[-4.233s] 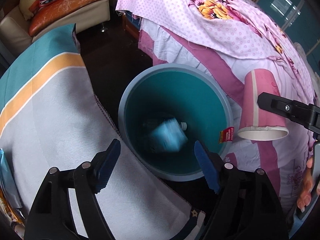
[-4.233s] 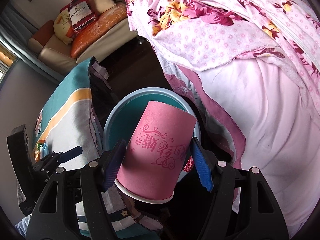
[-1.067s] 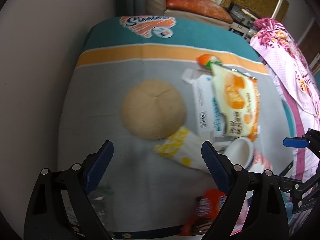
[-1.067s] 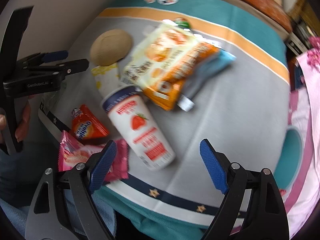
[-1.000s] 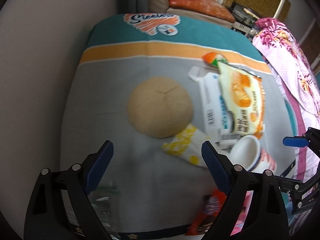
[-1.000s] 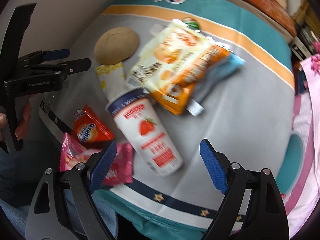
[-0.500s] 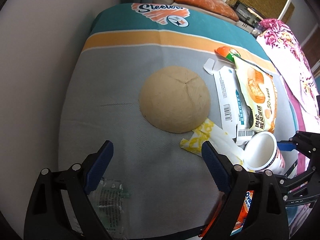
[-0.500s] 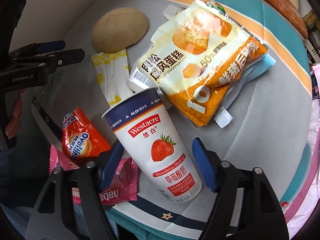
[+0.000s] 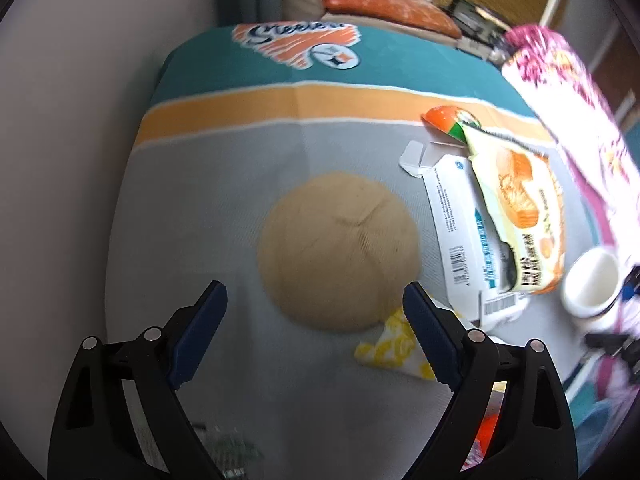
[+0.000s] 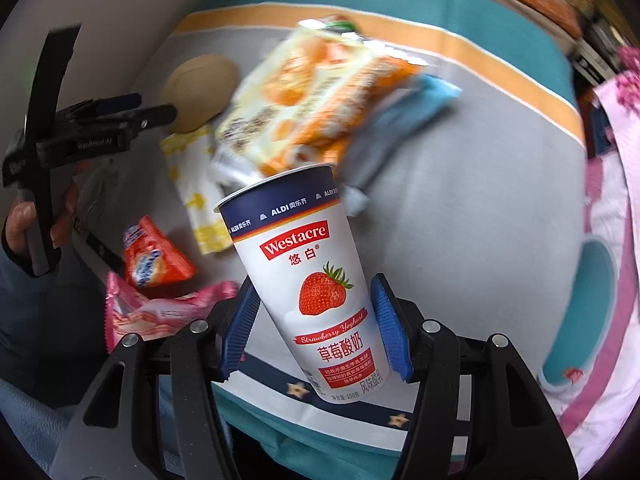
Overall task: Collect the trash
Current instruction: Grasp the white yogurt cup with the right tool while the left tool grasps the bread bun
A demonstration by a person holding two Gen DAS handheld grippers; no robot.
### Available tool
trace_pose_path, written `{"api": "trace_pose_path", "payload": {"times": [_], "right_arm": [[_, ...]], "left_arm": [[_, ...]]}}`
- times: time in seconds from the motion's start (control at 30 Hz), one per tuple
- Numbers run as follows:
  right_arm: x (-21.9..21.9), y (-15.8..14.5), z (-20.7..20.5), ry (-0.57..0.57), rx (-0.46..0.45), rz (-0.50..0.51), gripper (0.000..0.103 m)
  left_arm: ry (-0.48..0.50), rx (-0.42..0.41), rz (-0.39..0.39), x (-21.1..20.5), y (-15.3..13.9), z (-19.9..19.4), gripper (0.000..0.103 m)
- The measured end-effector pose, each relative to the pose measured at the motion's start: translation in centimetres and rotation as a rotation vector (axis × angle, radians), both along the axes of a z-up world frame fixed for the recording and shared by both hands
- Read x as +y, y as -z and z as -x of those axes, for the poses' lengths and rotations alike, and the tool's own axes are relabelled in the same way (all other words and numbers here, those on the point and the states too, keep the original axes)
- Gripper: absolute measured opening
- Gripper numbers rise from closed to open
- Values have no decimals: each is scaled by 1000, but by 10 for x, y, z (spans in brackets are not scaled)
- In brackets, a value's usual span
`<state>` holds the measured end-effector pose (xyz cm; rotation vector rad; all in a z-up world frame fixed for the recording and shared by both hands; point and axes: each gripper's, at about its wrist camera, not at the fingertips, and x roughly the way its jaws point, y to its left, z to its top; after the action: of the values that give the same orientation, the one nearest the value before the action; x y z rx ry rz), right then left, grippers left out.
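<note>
Standing tilted between right gripper [image 10: 314,330] fingers [image 10: 386,330], yoghurt cup [image 10: 310,280] clamped

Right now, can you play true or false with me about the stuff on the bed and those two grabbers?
1. The right gripper is clamped on the strawberry yoghurt cup. True.
2. The left gripper holds the tan round cap. False: its jaws are wide open and empty, above the cap.
3. The yoghurt cup has a lid on. False: its mouth is open.
4. An orange snack bag lies on a white flattened box. True.
</note>
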<state>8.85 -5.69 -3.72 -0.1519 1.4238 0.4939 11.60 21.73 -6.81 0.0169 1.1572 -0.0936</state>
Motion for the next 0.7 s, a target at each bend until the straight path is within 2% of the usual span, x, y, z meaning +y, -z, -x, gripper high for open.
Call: {"api": "trace_pose_path", "payload": {"times": [0.03,0.17,0.27,0.4,0.47,0.57,0.7], "right_arm": [[-7,0,-3,23,0,-6,55],[-23,1,-16,69,2,-17,55],[-27,1,-26,81,0,-30,54],[-30,2,-36,96,-3,-49,55],[-30,4,-37,105,-5,-57,55],[-32,5,-38,118,-4,-67,55],[-35,7,-42,129,-4,-77,55]], "left_arm": [[20,-6,-29,-5,2,-2,90],[75,3,-52,-16,9,-9,91],[85,-5,-81,-19,14,-15,100],[108,9,-90,-26,26,-23,101],[111,-24,-102,-30,28,-25,101],[82,-34,-39,-24,24,-27,99],[109,-48,53,-25,5,-20,99]]}}
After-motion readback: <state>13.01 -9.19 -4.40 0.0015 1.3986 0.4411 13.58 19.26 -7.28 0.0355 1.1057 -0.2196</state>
